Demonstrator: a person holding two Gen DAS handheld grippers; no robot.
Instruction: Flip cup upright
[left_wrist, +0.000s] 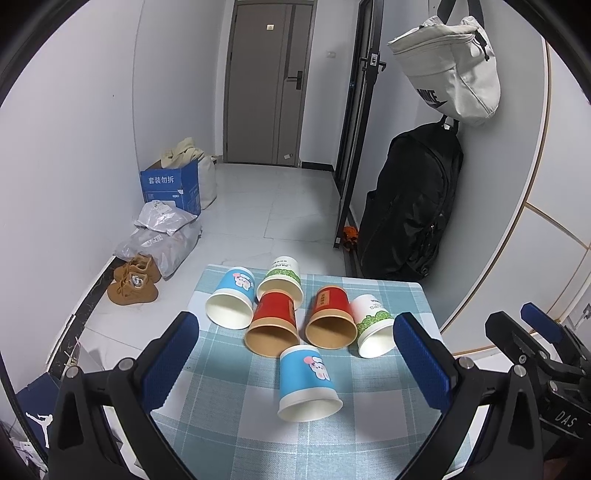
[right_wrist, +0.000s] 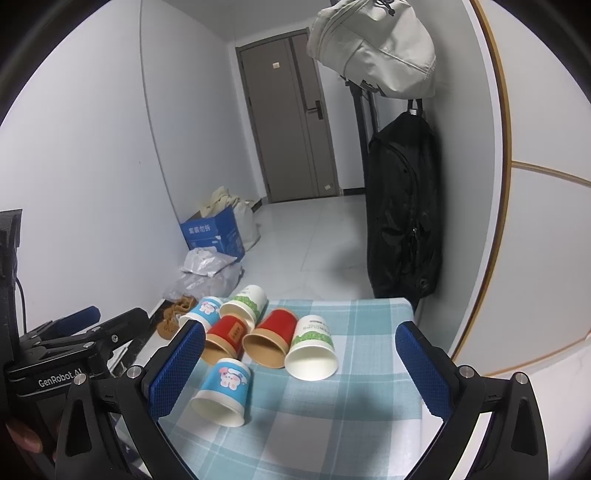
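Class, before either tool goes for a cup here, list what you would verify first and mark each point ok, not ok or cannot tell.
1. Left tool open and holding nothing: ok.
2. Right tool open and holding nothing: ok.
3. Near blue cup lies apart from the others, its sides free to grip: ok.
4. Any cup already upright: not ok, all six lie on their sides.
5. Cloth flat beside that cup: ok.
6. Cups dry inside: cannot tell.
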